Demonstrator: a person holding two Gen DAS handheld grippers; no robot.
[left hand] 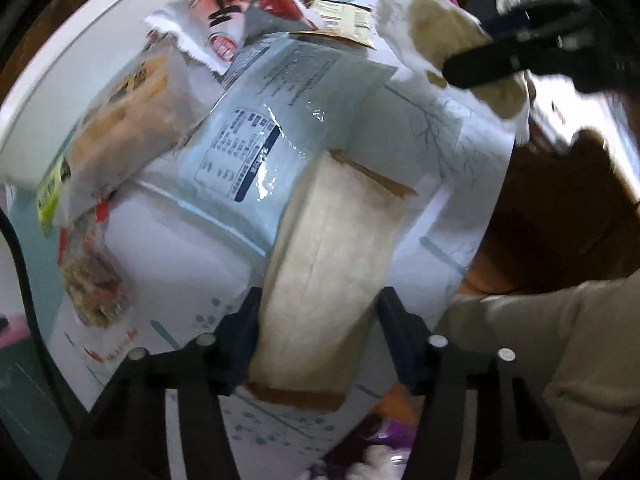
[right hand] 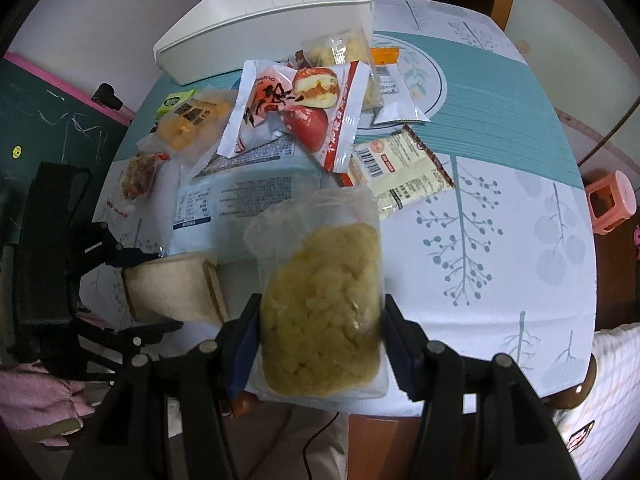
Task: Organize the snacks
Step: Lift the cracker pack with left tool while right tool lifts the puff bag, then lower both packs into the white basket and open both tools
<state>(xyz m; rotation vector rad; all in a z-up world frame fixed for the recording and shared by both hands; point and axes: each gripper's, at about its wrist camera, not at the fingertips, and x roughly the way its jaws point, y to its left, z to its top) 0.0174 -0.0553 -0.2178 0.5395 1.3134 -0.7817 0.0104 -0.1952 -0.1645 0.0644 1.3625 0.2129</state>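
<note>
Above the bench (right hand: pixel 500 128), each hand-held gripper pinches 1 snack: left (left hand: pixel 320 320) bread (left hand: pixel 320 272), right (right hand: pixel 320 332) puffs (right hand: pixel 320 312). Both likely head for the bin (right hand: pixel 272 20).

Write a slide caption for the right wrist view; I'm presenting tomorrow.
Right claw holds a clear bag of yellow puffed snack over the table's snack pile, white bin behind.

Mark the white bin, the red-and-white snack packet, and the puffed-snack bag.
white bin (right hand: pixel 280 12), right wrist view, front wall.
red-and-white snack packet (right hand: pixel 276 108), right wrist view, printed face.
puffed-snack bag (right hand: pixel 324 300), right wrist view, yellow contents.
</note>
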